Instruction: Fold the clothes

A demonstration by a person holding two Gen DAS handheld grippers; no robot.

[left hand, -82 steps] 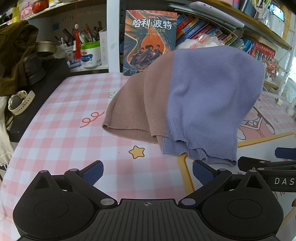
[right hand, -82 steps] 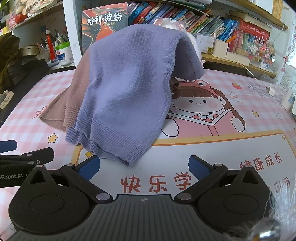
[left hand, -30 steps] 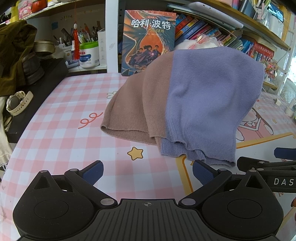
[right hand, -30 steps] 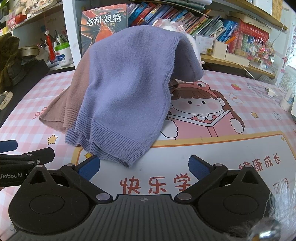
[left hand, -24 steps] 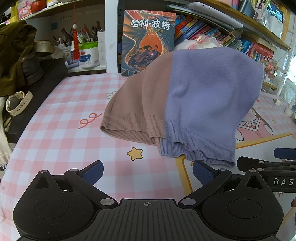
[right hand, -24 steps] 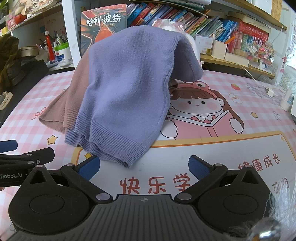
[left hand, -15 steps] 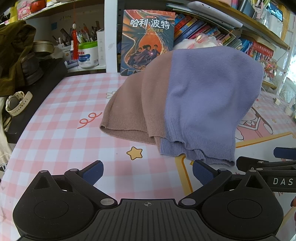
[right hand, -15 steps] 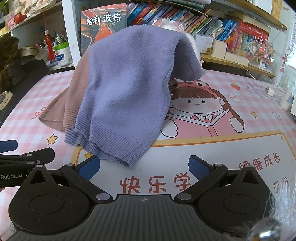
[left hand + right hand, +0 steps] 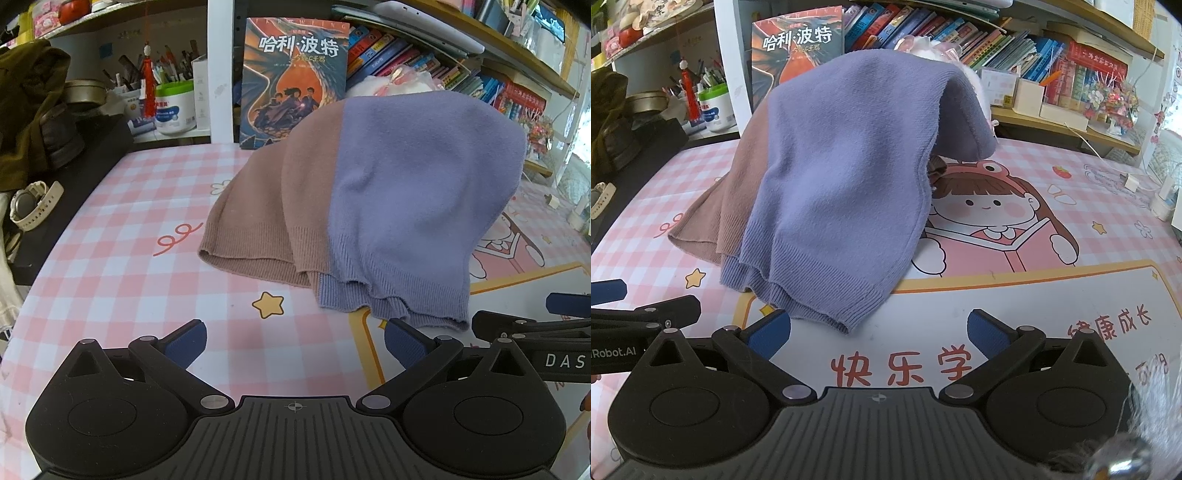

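Well forward of both grippers, the sweater, half brown and half lilac, is draped in a mound over something bulky at the back of the worktop; only a bit of white fluff shows above it. Its ribbed hem lies on the mat, nearest the inner fingers of each gripper but not touching them. The left gripper is spread wide with nothing between its blue pads, low over bare pink check mat. The right gripper is likewise wide apart and empty, over the white printed panel of the mat. The two sit side by side, close together.

Open mat runs left of the sweater to the worktop's dark edge, where a watch lies, and right of it across the cartoon girl print. At the back, a large book stands against the shelf just behind the sweater. A white-and-green tub sits by a holder crowded with pens.
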